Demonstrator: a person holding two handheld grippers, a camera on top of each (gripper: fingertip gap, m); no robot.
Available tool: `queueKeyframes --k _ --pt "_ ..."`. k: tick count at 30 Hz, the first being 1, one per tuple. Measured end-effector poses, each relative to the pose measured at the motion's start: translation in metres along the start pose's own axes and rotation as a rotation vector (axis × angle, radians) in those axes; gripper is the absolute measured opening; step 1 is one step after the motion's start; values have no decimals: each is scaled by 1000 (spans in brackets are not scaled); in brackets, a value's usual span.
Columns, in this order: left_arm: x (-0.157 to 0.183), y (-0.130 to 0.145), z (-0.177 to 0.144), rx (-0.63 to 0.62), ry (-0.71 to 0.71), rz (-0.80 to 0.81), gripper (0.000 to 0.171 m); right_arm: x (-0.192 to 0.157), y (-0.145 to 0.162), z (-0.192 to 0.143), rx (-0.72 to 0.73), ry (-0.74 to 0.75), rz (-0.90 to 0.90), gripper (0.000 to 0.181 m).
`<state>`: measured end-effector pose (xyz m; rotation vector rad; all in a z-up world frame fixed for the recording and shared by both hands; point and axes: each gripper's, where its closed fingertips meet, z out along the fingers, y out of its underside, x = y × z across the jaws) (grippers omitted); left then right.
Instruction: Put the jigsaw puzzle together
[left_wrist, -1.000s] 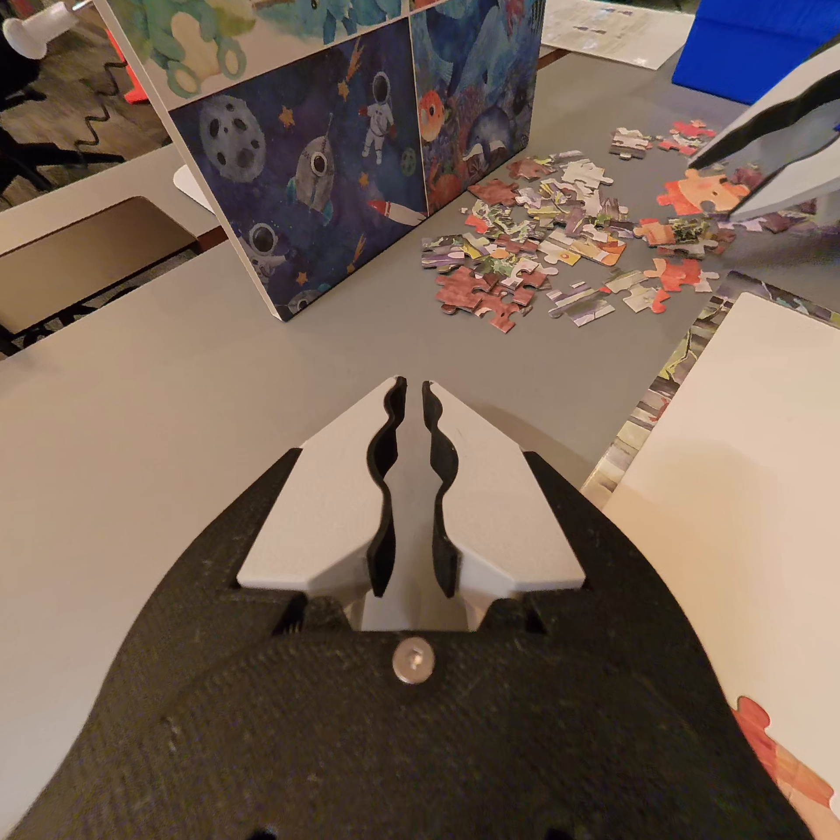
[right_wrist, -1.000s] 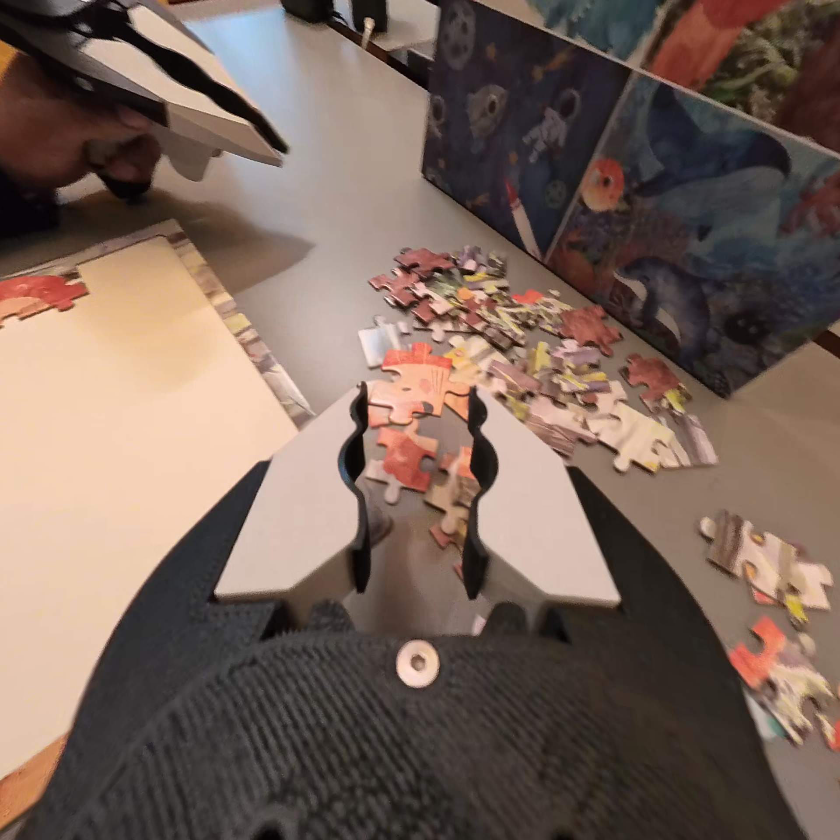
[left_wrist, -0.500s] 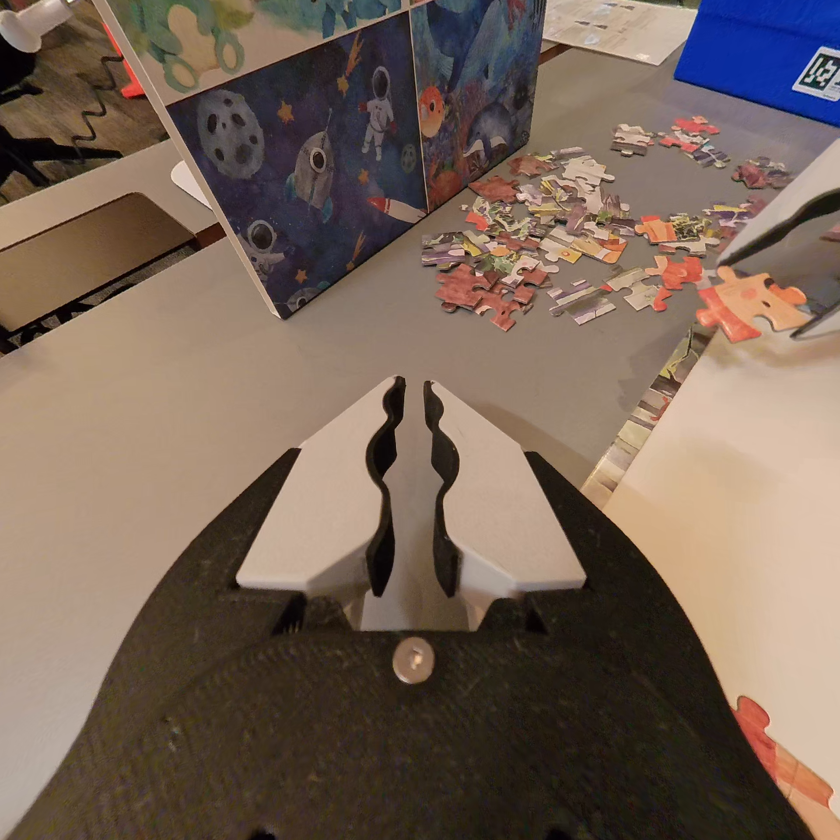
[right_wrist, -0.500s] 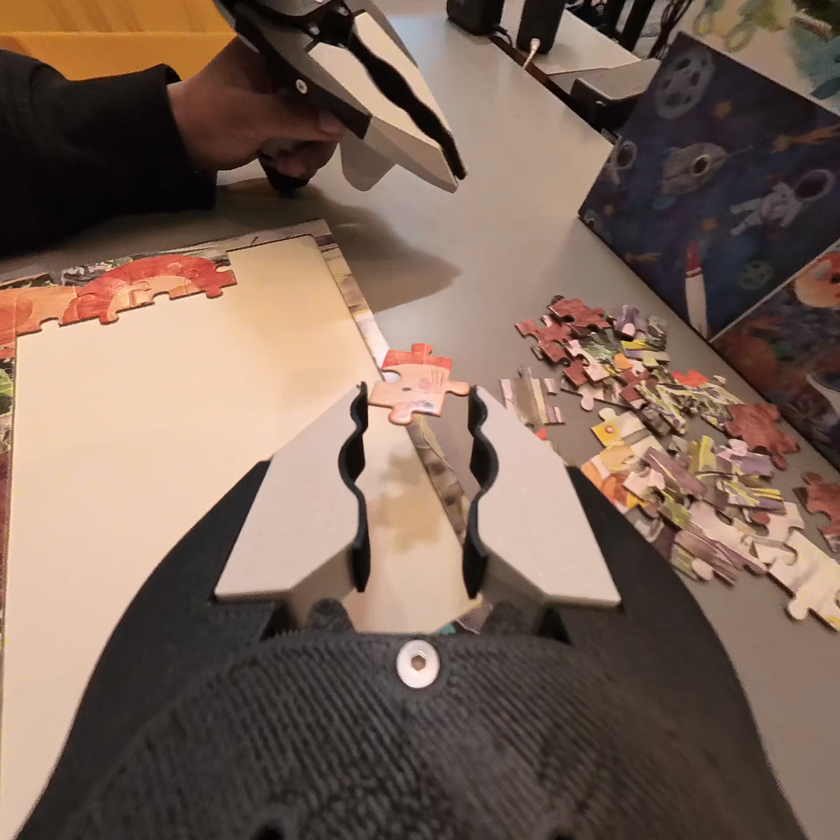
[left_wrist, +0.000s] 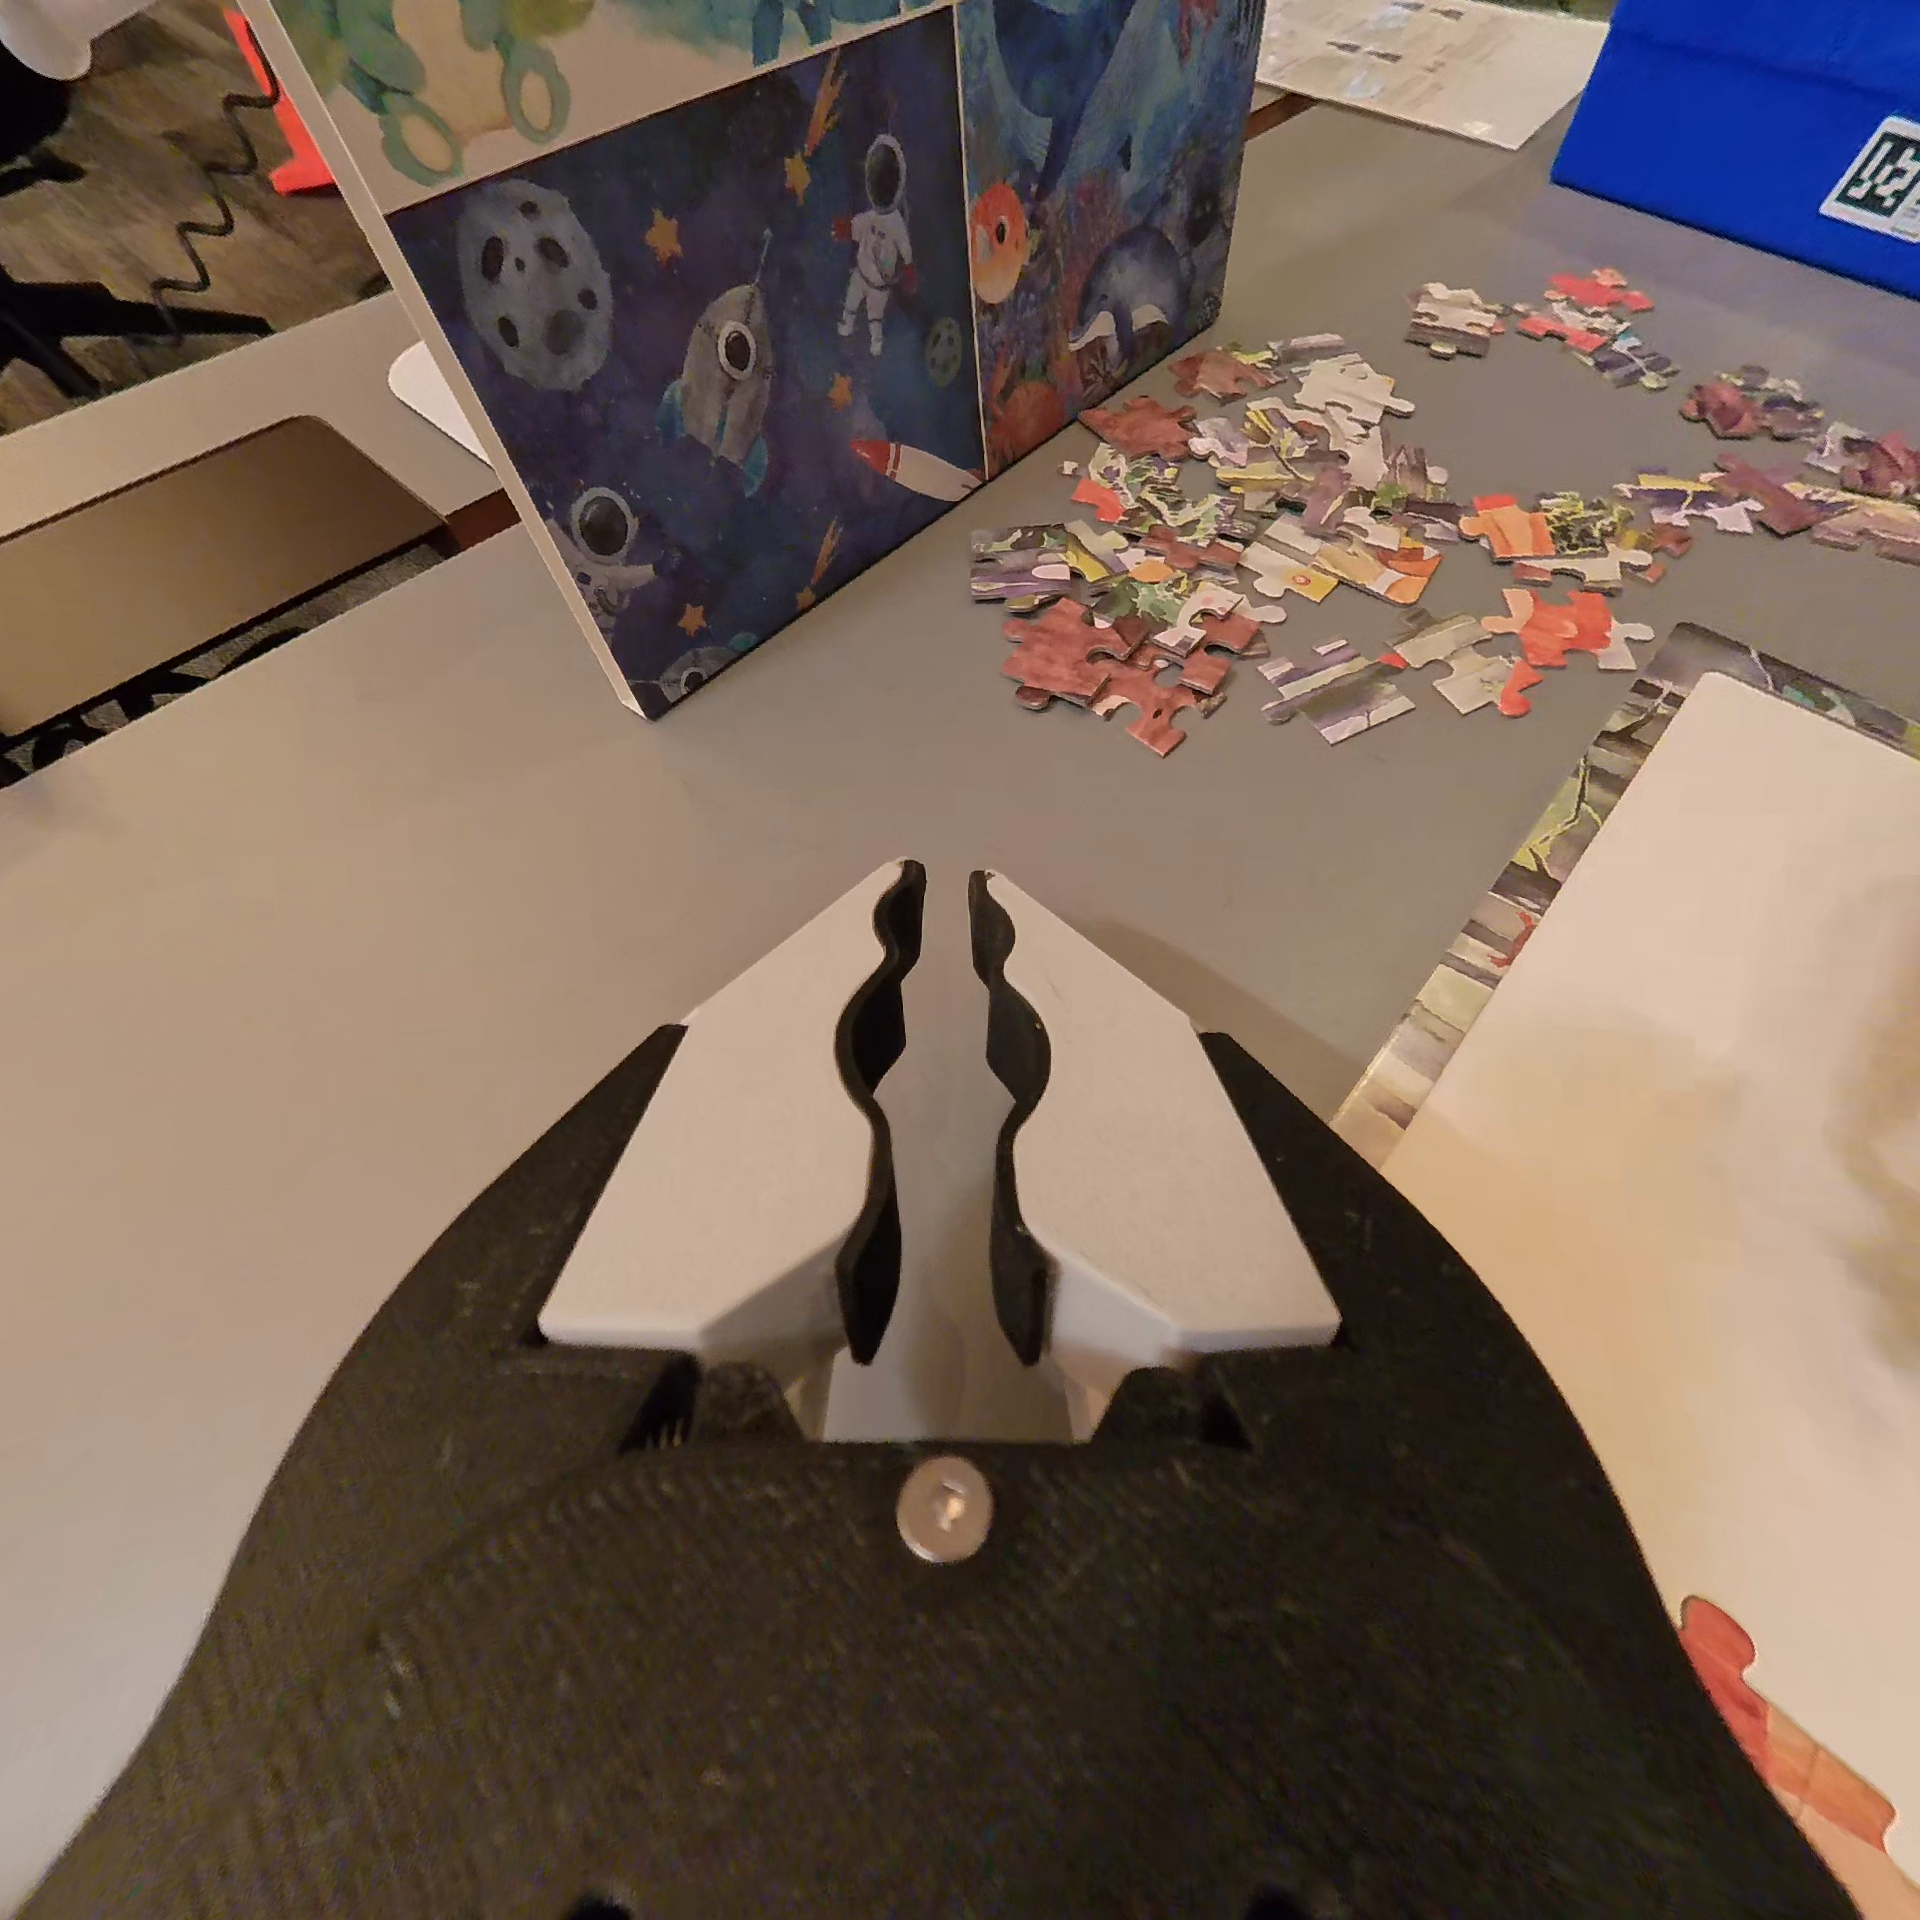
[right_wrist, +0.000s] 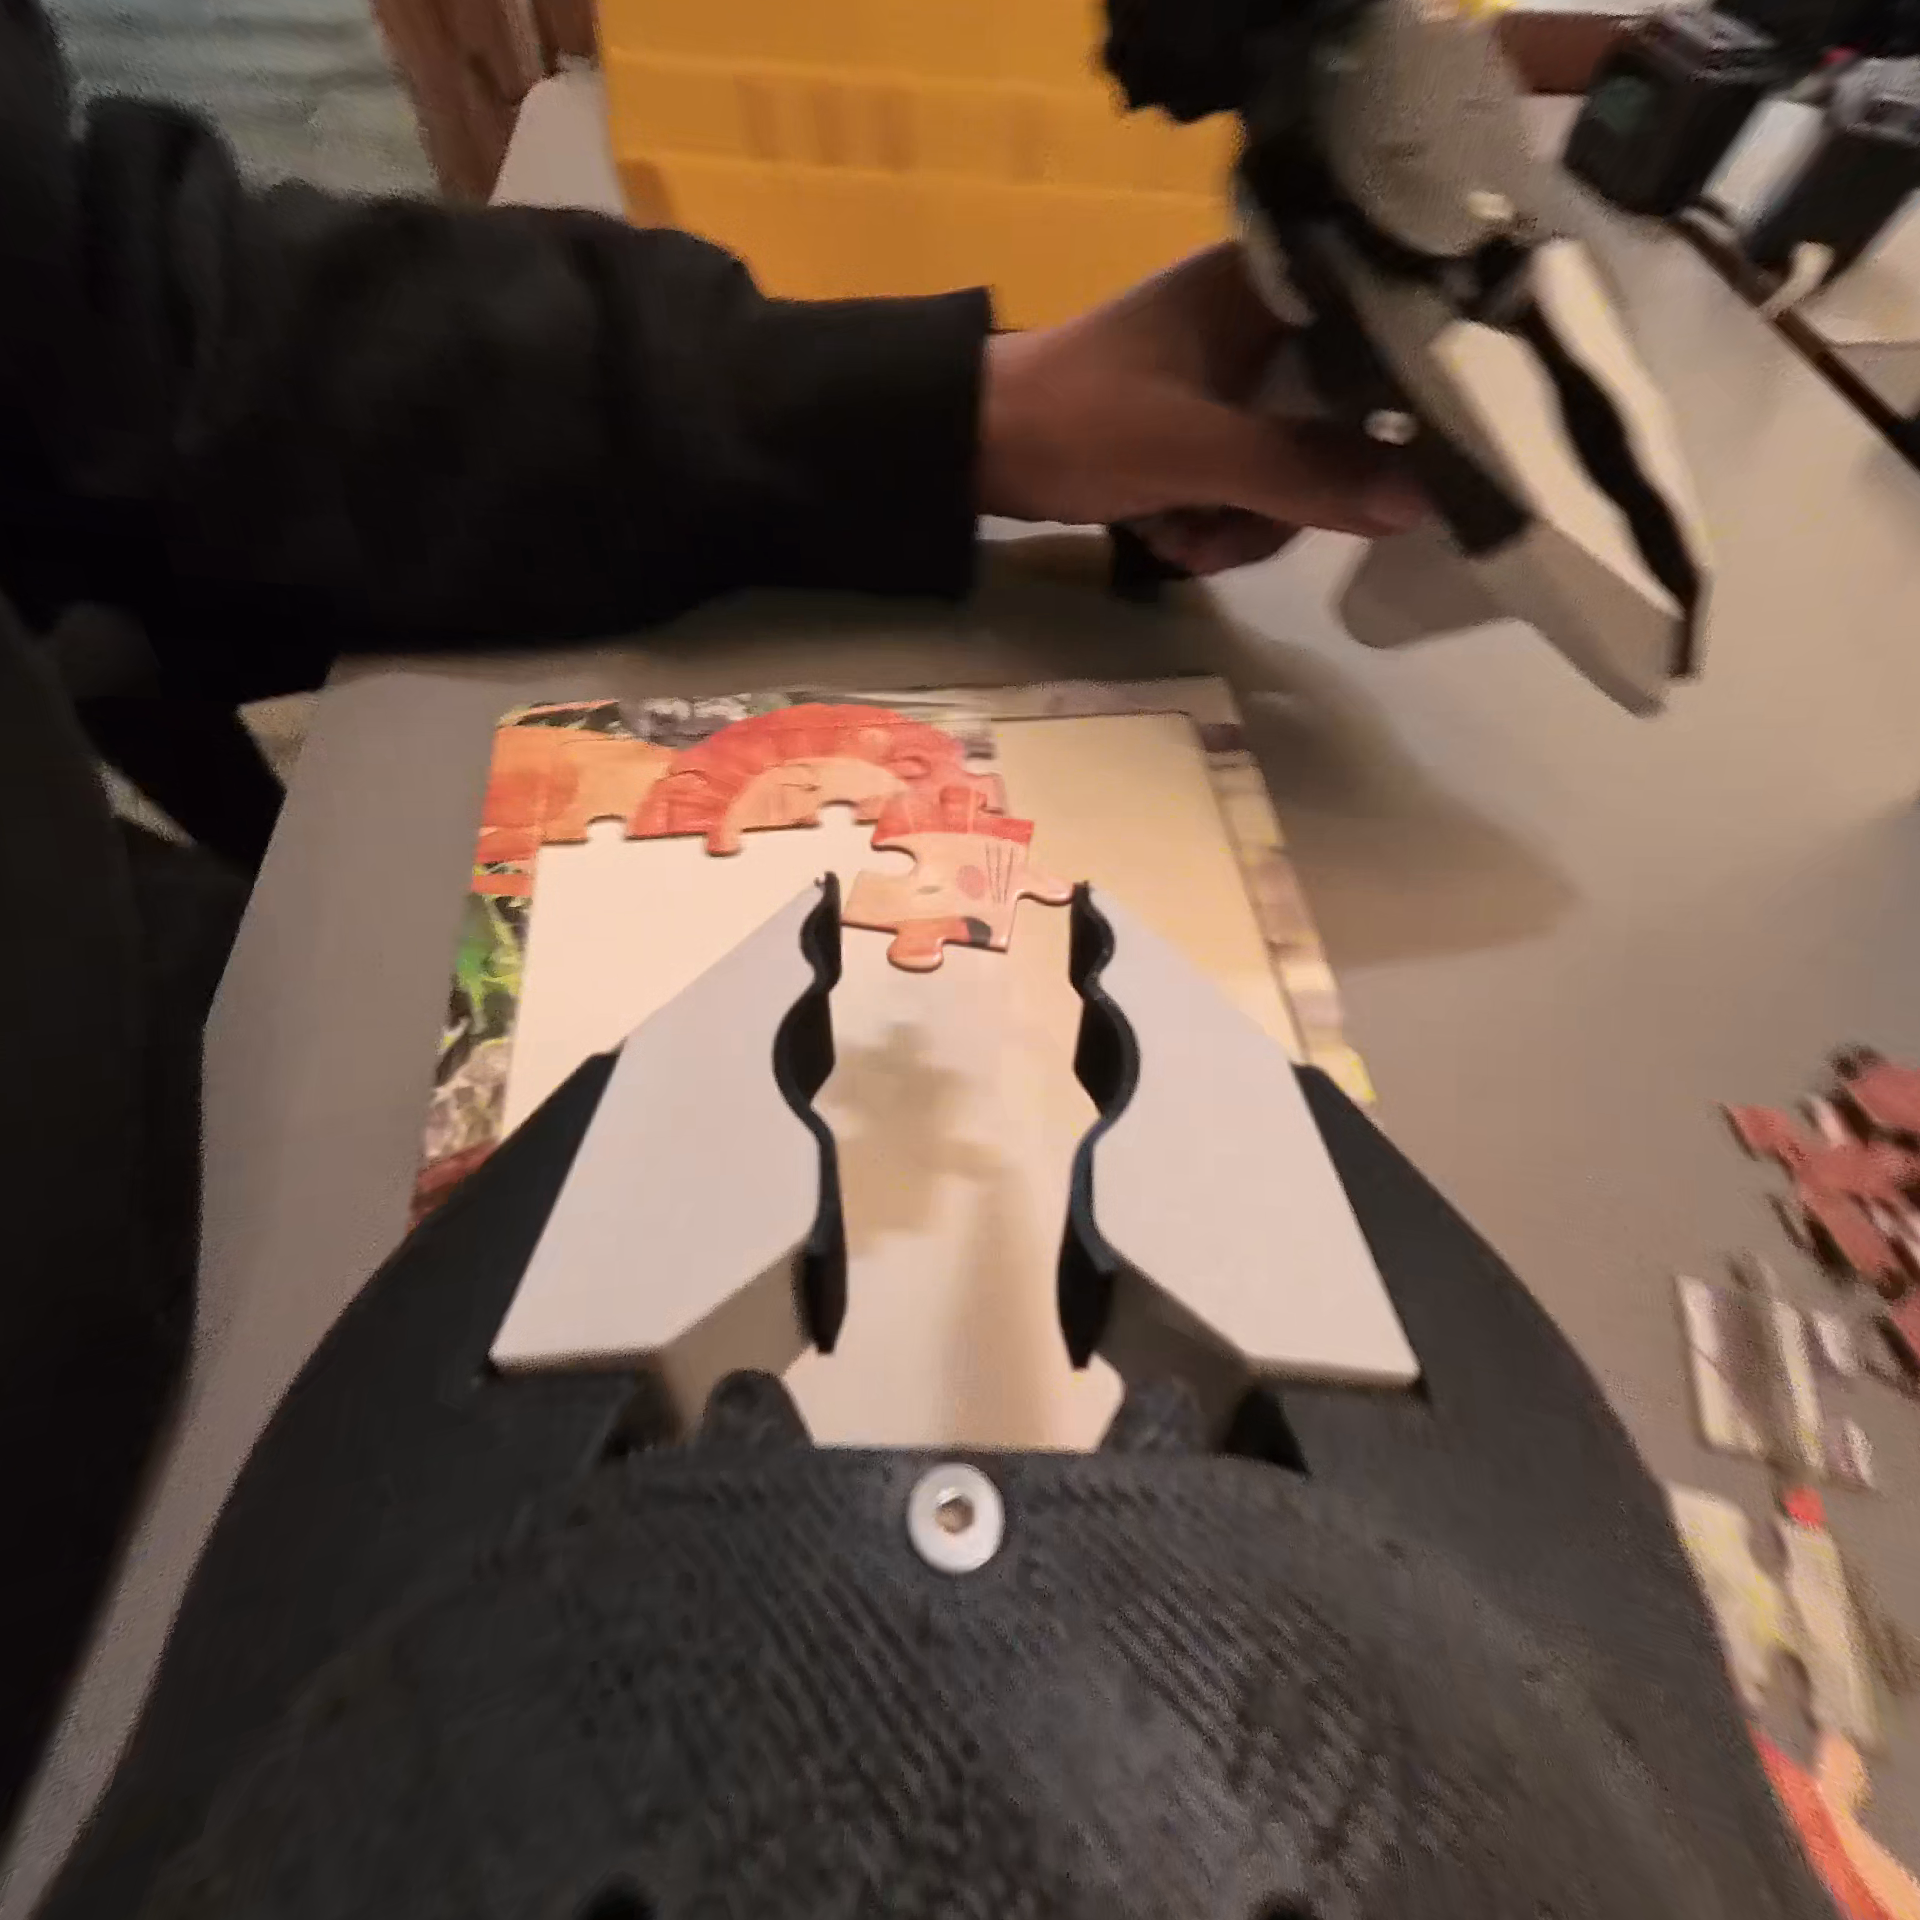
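Held piece: an orange puzzle piece (right_wrist: 951, 904) is pinched across its width at the tips of the right gripper (right_wrist: 948, 896), whose fingers (right_wrist: 675, 1132) stand fairly wide apart to span it.
Position of piece: raised above the cream floor of the puzzle tray (right_wrist: 1262, 862), just beside the joined orange pieces (right_wrist: 748, 779) along the tray's far edge; its shadow falls on the bare floor below, so it is judged not yet seated.
Reason for hold: an edge grip leaves the face and tabs clear, which should allow alignment with the neighbouring row before lowering.
Right gripper pose: tilted down toward the tray; the view is motion-blurred.
Left gripper (left_wrist: 945, 883): fingers nearly pressed together, a thin gap between them, nothing held. It hangs over bare table (left_wrist: 416, 935) off the tray's left edge, apparently parked clear of the work. The person's hand (right_wrist: 1164, 436), in a dark sleeve, grips it.
Loose pieces (left_wrist: 1247, 540): scattered on the table beyond the tray, near the foot of the upright picture board (left_wrist: 779, 364), probably propped there as reference.
Progress: early; most of the tray is bare.
Risk: a tab may ride over its neighbour if lowered off line.
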<state>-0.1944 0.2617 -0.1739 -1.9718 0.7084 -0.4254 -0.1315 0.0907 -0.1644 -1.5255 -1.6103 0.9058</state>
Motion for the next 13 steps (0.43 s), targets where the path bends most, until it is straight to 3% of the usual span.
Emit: queueKeyframes --k 5,13 --pt "0 0 0 -4 3 -2 7 -39 2 28 -57 -117 -64 42" --pt "1 2 1 -13 1 8 7 -45 17 41 -129 -109 -76 42"
